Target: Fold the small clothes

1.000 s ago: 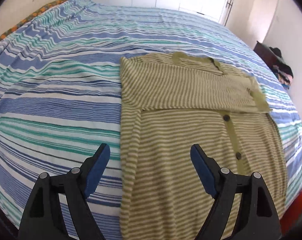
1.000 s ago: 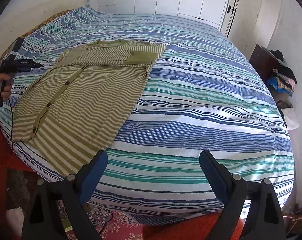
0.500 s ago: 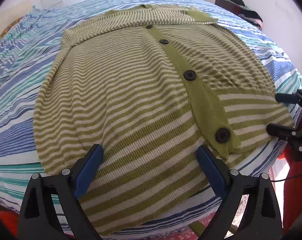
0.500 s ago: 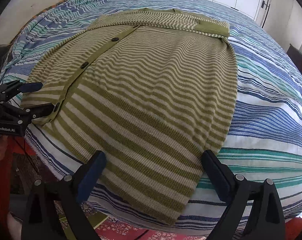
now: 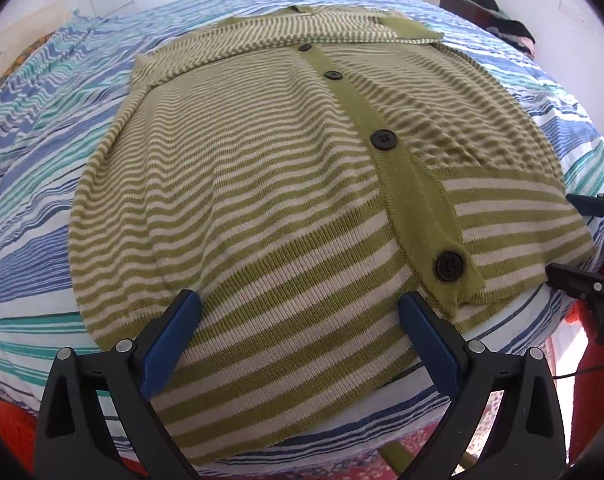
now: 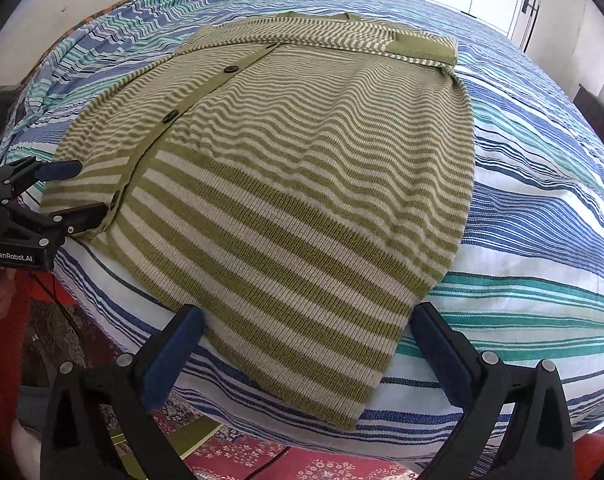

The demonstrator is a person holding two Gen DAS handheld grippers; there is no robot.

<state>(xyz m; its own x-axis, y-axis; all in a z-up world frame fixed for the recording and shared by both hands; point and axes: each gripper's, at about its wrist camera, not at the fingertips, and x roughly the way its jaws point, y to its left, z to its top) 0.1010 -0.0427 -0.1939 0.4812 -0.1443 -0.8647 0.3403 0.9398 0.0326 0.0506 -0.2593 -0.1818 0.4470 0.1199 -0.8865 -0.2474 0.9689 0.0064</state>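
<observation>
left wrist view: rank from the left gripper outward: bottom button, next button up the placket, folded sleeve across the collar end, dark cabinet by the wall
From the left gripper, whose jaws are opening over the cardigan hem:
1. Bottom button, just right of the gripper, near the hem.
2. Next button, farther up the placket.
3. Folded sleeve, across the cardigan's far end.
4. Dark cabinet, beyond the bed, upper right.

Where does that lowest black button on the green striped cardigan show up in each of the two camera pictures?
Left wrist view: the lowest button sits lower right, on the plain green band near the hem.
Right wrist view: the same button is at the left edge of the cardigan, seen edge-on, beside the other hand-held gripper.
Shared landmark: the plain green sleeve cuff folded across the top of the cardigan.
</observation>
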